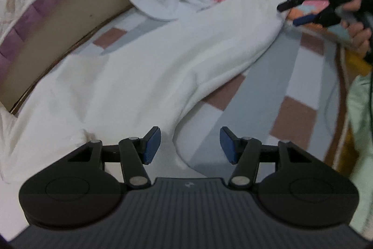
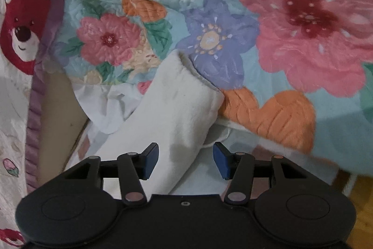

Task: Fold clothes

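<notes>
Overhead, both grippers (left [image 1: 190, 145], right [image 2: 186, 160]) gape empty above white garment [image 1: 139, 76].

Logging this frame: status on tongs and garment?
Both tongs open, nothing gripped: left tongs over the white garment; right tongs at its sleeve end. Garment spread on bed, unfolded. Floral quilt crowds the sleeve end.

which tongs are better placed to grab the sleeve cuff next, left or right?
Right, probably. The right tongs are open at the white sleeve, near its cuff. The left tongs are open over the garment's body, far from it.
</notes>
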{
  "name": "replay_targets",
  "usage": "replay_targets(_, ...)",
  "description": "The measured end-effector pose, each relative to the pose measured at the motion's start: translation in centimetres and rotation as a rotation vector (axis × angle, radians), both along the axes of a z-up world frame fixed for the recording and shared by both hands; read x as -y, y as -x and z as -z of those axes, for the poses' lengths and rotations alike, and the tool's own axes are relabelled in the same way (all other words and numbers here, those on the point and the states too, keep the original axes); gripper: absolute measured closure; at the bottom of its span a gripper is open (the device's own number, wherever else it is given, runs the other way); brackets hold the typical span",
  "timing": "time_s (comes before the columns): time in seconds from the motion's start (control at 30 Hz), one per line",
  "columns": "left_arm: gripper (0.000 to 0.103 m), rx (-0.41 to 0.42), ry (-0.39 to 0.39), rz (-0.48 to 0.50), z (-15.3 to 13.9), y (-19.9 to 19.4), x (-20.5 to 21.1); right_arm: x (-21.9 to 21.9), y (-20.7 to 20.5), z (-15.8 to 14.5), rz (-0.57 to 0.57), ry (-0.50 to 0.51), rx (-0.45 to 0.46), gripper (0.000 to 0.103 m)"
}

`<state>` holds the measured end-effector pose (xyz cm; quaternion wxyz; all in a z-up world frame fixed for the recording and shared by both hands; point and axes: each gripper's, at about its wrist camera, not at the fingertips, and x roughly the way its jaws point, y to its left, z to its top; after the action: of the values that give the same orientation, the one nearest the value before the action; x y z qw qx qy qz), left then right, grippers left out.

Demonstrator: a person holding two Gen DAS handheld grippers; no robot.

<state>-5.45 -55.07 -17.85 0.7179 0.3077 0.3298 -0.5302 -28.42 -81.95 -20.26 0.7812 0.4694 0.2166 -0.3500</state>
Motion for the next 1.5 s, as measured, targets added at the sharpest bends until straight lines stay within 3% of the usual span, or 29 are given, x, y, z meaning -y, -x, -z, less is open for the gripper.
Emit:
replay_targets(0.1, 0.048, 0.004, 0.008, -0.027, 0.6, -0.4, 0.1, 0.5, -0.7, 0.8, 0.005, -0.005, -0.016, 0.046)
replay_targets(0.17, 0.053, 0.005, 0.001, -0.044, 0.9, -0.7, 0.2, 0.5, -1.3, 1.4, 0.013, -0.019, -0.001, 0.046)
replay_targets(0.2, 0.058, 0.005, -0.006, -0.052, 1.1, -0.9, 0.2, 0.5, -1.7, 1.6, 0.015, -0.013, 0.002, 0.046)
replay_targets(0.23, 0.076, 0.005, -0.012, -0.06, 1.3, -1.1, 0.2, 0.4, -2.1, 1.8, 0.016, -0.005, 0.004, 0.046)
replay_targets(0.27, 0.092, 0.013, -0.02, -0.071, 1.4, -1.2, 0.2, 0.3, -2.5, 1.7, 0.009, 0.021, 0.001, 0.051)
replay_targets(0.3, 0.094, 0.028, -0.023, -0.086, 1.5, -1.3, 0.1, 0.1, -3.0, 1.7, 0.002, 0.045, -0.005, 0.079)
replay_targets(0.33, 0.094, 0.011, -0.01, -0.097, 1.3, -1.5, -0.2, 0.0, -3.5, 1.7, -0.005, 0.057, -0.023, 0.093)
replay_targets(0.43, 0.091, -0.111, 0.064, -0.158, -0.1, -2.7, -1.7, -1.3, -4.2, 0.7, 0.02, 0.095, 0.038, 0.093)
replay_targets(0.5, 0.075, -0.228, 0.138, -0.195, -1.5, -3.7, -3.4, -2.6, -4.8, -0.5, 0.012, 0.11, 0.112, 0.093)
replay_targets(0.6, 0.072, -0.32, 0.238, -0.239, -3.9, -5.0, -7.2, -4.9, -6.7, -2.4, -0.047, 0.124, 0.224, 0.093)
replay_targets(0.73, 0.065, -0.311, 0.311, -0.303, -7.2, -7.3, -13.5, -8.9, -10.9, -5.1, -0.174, 0.106, 0.391, 0.093)
replay_targets(0.77, 0.061, -0.287, 0.321, -0.335, -7.9, -7.7, -15.2, -9.9, -12.3, -5.6, -0.203, 0.095, 0.419, 0.093)
replay_targets(0.97, 0.061, -0.147, 0.346, -0.509, -10.4, -9.6, -23.6, -19.5, -20.7, -8.9, -0.453, 0.031, 0.575, 0.093)
replay_targets(1.07, 0.061, -0.18, 0.386, -0.586, -10.0, -10.8, -26.1, -24.4, -23.5, -9.5, -0.582, 0.04, 0.568, 0.093)
replay_targets(1.17, 0.061, -0.145, 0.429, -0.705, -8.6, -11.8, -28.1, -28.8, -25.6, -8.6, -0.688, 0.062, 0.513, 0.093)
replay_targets(1.23, 0.061, -0.187, 0.439, -0.78, -7.2, -12.6, -29.4, -31.2, -26.9, -7.5, -0.766, 0.119, 0.398, 0.092)
replay_targets(1.33, 0.061, -0.314, 0.452, -0.848, -4.7, -13.0, -31.1, -33.7, -27.8, -5.3, -0.875, 0.183, 0.183, 0.089)
replay_targets(1.47, 0.061, -0.306, 0.325, -0.798, -1.8, -11.5, -29.4, -37.3, -25.3, -2.8, -0.982, 0.481, -0.087, 0.08)
replay_targets(1.5, 0.061, -0.301, 0.304, -0.774, -1.6, -11.2, -28.6, -37.1, -23.7, -2.2, -0.962, 0.471, -0.055, 0.077)
